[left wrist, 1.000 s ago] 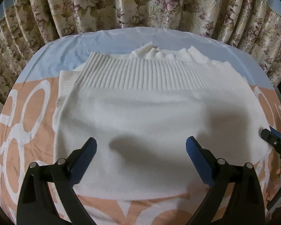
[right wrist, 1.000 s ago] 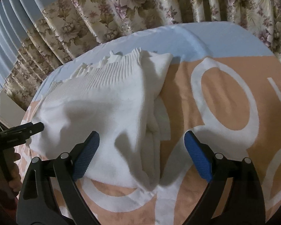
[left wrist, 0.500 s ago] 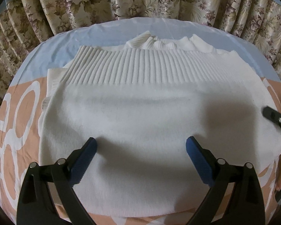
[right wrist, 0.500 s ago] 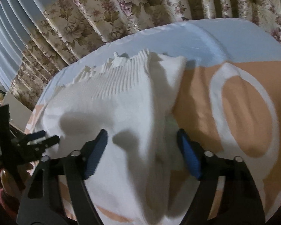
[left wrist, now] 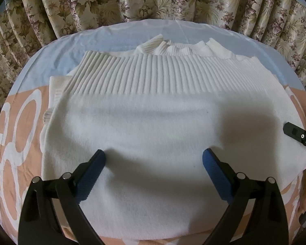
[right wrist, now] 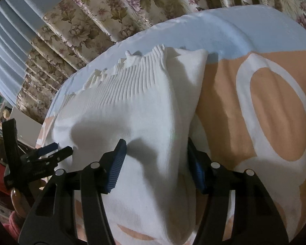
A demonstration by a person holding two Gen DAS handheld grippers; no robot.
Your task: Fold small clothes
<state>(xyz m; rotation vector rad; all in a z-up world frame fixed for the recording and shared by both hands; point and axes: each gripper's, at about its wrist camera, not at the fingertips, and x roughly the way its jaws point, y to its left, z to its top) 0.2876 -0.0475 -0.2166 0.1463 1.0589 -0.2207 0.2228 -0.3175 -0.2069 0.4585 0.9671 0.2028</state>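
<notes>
A peach, pale-blue and white printed sheet (left wrist: 20, 122) is covering the surface – whether a bed or a tabletop I cannot tell – and pleated floral curtains (left wrist: 153, 0) are hanging right behind it.

One folded white knitted sweater with a ribbed band (left wrist: 153, 122) is lying across the sheet. The left claw (left wrist: 154, 160) is hovering over the sweater's near half, its two blue-padded fingers (left wrist: 91, 175) spread wide and gripping nothing.

The right claw (right wrist: 158, 163) is sitting at the sweater's right edge, where the knit (right wrist: 153, 122) is bunching into a raised ridge between its two blue pads (right wrist: 116, 165) – its jaws have just been closing around that ridge, but whether the pads are pressing the cloth yet I cannot tell.

Two claws and one sweater are showing; a person's hand (right wrist: 16, 200) is holding the left claw's handle.
</notes>
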